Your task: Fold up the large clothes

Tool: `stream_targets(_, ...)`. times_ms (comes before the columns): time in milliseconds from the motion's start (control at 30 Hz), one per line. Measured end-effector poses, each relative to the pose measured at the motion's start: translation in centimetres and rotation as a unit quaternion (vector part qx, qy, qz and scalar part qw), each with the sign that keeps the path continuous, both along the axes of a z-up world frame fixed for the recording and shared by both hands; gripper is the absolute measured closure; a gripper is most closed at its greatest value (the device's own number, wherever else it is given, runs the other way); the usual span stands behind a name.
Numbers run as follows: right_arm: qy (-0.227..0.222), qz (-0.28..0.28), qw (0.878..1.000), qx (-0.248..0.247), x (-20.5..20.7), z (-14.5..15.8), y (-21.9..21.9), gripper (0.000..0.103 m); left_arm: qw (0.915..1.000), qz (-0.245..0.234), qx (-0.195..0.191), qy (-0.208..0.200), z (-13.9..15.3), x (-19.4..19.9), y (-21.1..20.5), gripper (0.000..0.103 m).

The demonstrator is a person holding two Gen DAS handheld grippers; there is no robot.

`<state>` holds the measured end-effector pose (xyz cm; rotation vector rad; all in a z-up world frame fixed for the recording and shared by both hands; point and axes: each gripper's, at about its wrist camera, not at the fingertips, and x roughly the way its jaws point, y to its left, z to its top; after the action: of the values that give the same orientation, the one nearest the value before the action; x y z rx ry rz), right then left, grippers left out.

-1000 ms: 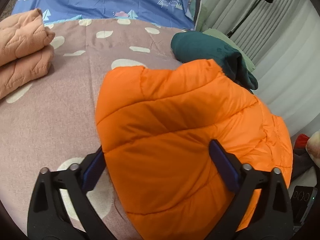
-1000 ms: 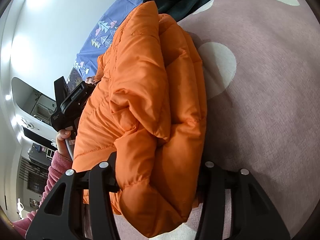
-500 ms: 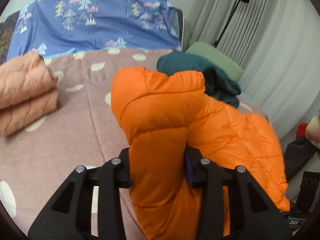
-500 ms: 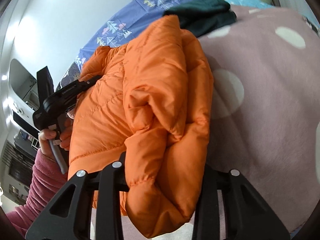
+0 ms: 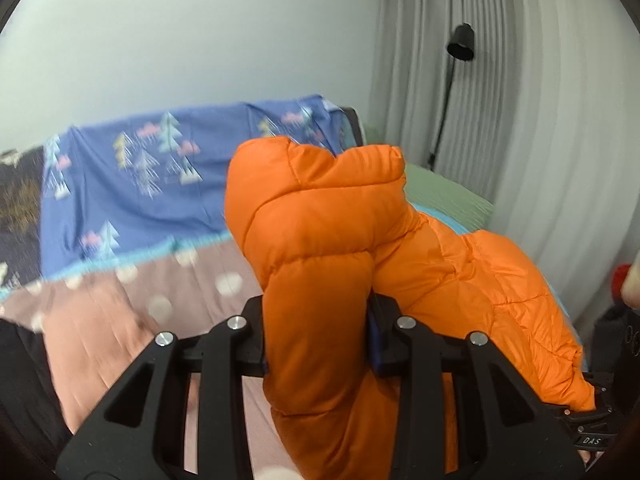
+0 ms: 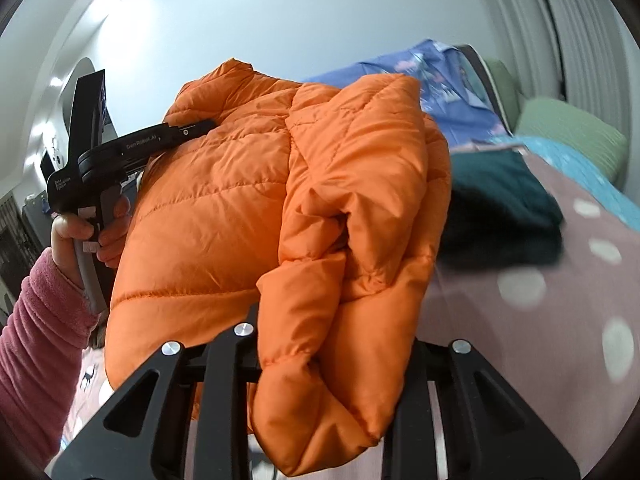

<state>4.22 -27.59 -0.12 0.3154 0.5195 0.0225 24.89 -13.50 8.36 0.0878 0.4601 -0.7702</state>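
Note:
An orange puffer jacket is held up off the bed between both grippers. My left gripper is shut on one bunched edge of it. My right gripper is shut on the other bunched edge of the jacket. The left gripper also shows in the right wrist view, held by a hand in a pink sleeve, at the jacket's far side. The fingertips of both grippers are buried in the padding.
The bed has a mauve dotted cover and a blue tree-print sheet at its head. A dark green garment lies on the bed, with a green pillow behind it. Grey curtains and a black lamp stand at the right.
My left gripper closed on the jacket's edge. Both grippers then lifted the jacket up off the bed, and both views tilted upward toward the wall.

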Motion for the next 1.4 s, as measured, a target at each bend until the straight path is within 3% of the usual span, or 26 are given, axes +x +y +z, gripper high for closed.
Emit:
stream_targets(233, -0.002, 0.007, 1.000, 0.020, 10.0, -0.4, -3.2, 0.078, 0.9982, 0.052, 0.021, -0.022, 1.7, 7.9, -1.3, 0.068)
stream_targets(567, 0.060, -0.018, 0.998, 0.001, 23.5, -7.4, -4.2, 0.080, 0.9847, 0.131, 0.114, -0.019, -6.0, 19.7, -4.3, 0.068)
stream_targets(667, 0.076, -0.053, 0.996, -0.017, 25.7, -9.3, -4.4, 0.082, 0.9812, 0.154, 0.116, 0.006, -8.7, 21.9, -4.5, 0.068)
stream_targets(833, 0.073, -0.100, 0.992, -0.039, 25.7, -10.8, -5.6, 0.083, 0.9795, 0.153, 0.131, -0.007, -11.5, 22.1, -6.8, 0.068)
stream_targets(900, 0.071, -0.114, 0.991, -0.024, 26.0, -11.2, -6.3, 0.083, 0.9758, 0.167, 0.139, -0.022, -12.0, 22.2, -7.9, 0.065)
stream_targets(967, 0.079, -0.128, 0.989, -0.004, 26.3, -11.9, -6.7, 0.082, 0.9668, 0.203, 0.154, -0.021, -12.7, 22.6, -8.5, 0.054)
stream_targets(1033, 0.101, -0.142, 0.985, -0.018, 26.8, -13.1, -6.4, 0.082, 0.9581, 0.238, 0.159, -0.007, -13.5, 23.0, -8.2, 0.049)
stream_targets(1133, 0.112, -0.161, 0.980, -0.022, 27.2, -14.3, -6.5, 0.079, 0.9529, 0.246, 0.175, -0.028, -13.9, 22.2, -7.4, 0.032)
stream_targets(1267, 0.122, -0.181, 0.976, -0.024, 26.9, -14.9, -6.6, 0.076, 0.9657, 0.201, 0.164, 0.012, -14.4, 20.8, -5.5, 0.032)
stream_targets(1400, 0.128, -0.178, 0.976, 0.003, 26.7, -15.2, -7.5, 0.069, 0.9835, 0.132, 0.100, 0.071, -14.8, 18.1, -4.3, 0.032)
